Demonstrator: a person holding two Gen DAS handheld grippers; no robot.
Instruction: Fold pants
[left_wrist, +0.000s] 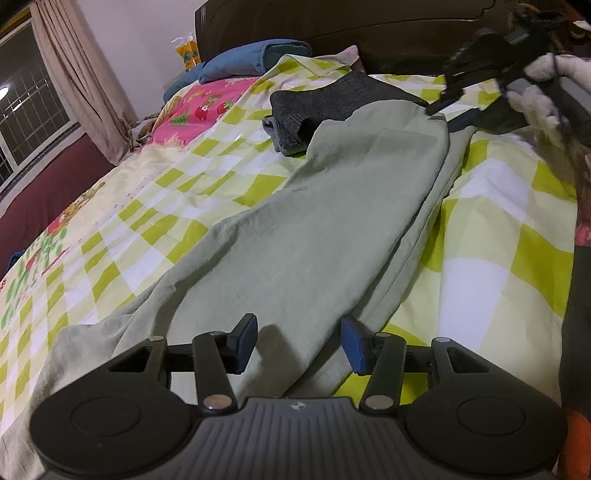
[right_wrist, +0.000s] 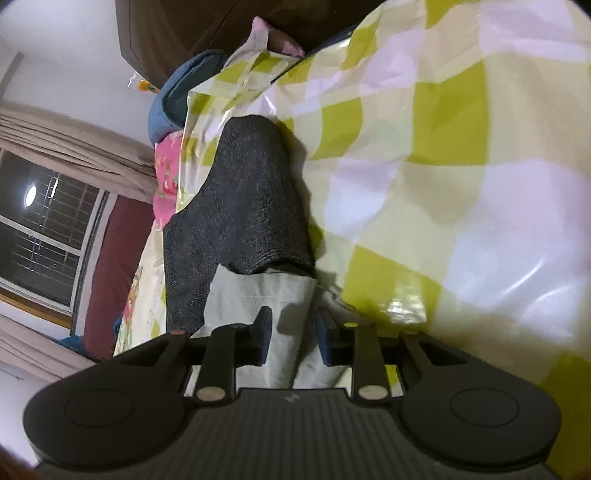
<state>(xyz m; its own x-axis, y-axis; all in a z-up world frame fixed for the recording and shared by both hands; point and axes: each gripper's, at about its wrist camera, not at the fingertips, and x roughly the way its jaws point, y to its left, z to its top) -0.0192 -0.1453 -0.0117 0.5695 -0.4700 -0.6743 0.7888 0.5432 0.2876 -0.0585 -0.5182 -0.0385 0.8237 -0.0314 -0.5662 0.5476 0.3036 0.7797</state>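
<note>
Pale green pants (left_wrist: 332, 206) lie lengthwise on the bed (left_wrist: 498, 266) (ready for folding), both grippers' jaws apart, straddling cloth without pinching it.

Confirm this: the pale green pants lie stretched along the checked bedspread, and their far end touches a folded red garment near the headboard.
Not quite. The garment at the far end of the pale green pants is dark grey, not red, as the left wrist view shows. The pants do lie stretched along the checked bedspread, near the headboard.

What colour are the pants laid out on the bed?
Pale sage green pants, plain with no pattern; clearest in the left wrist view.
</note>
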